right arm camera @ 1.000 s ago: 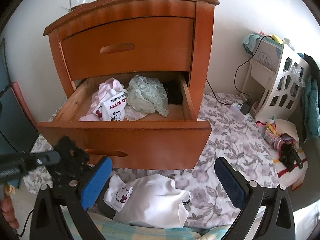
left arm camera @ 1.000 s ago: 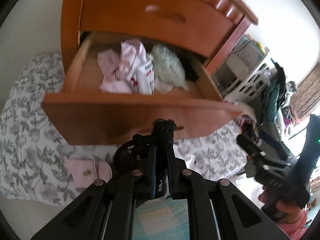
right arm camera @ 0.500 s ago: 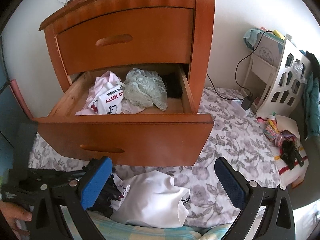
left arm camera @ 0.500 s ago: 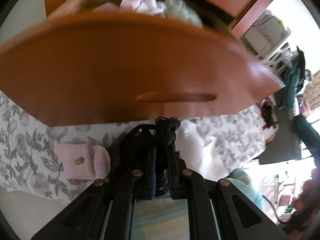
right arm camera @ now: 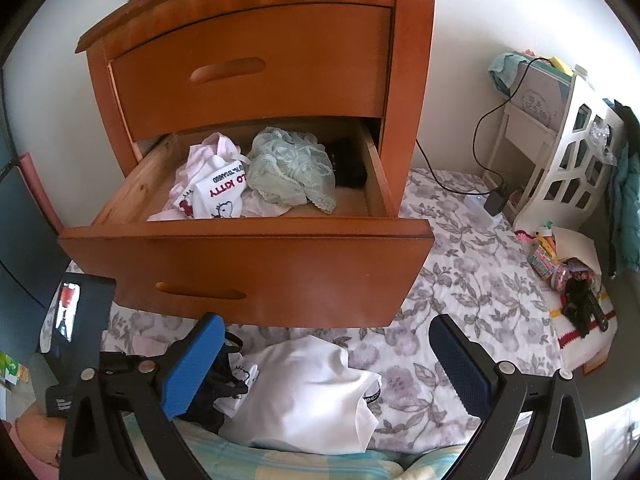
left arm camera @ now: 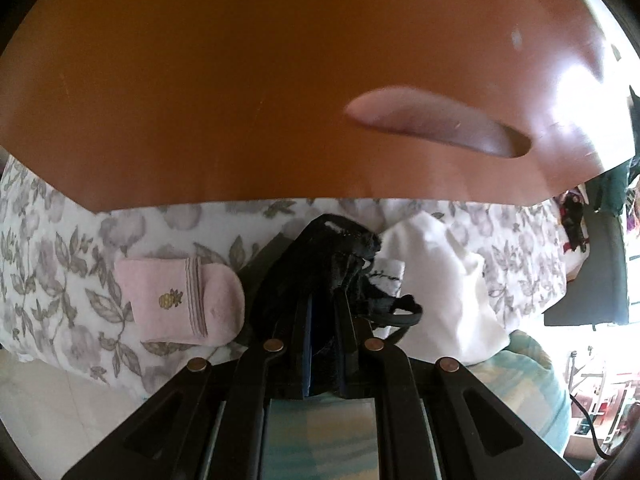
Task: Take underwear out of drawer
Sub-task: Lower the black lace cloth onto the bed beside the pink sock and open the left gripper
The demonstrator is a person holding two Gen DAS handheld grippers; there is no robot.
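- The left tongs (left arm camera: 323,300) are clamped on black underwear (left arm camera: 336,248), low over the floral bedspread (left arm camera: 60,264) in front of the drawer (right arm camera: 248,264).
- A pink sock (left arm camera: 180,300) lies just left, white clothing (left arm camera: 448,280) just right.
- The right tongs (right arm camera: 326,364) stand wide, empty.
- More underwear (right arm camera: 288,168) lies in the drawer.

- A black lace underwear piece (left arm camera: 336,248) is seen bunched and clamped between closed gripper fingers, low over a floral bedsheet, just in front of the drawer's front panel.
- An orange-brown wooden drawer (right arm camera: 248,264) is pulled open, the lower of two in a nightstand.
- Pale green lace underwear (right arm camera: 288,168), a white printed garment (right arm camera: 220,196) and pink cloth (right arm camera: 200,156) are left crumpled inside.
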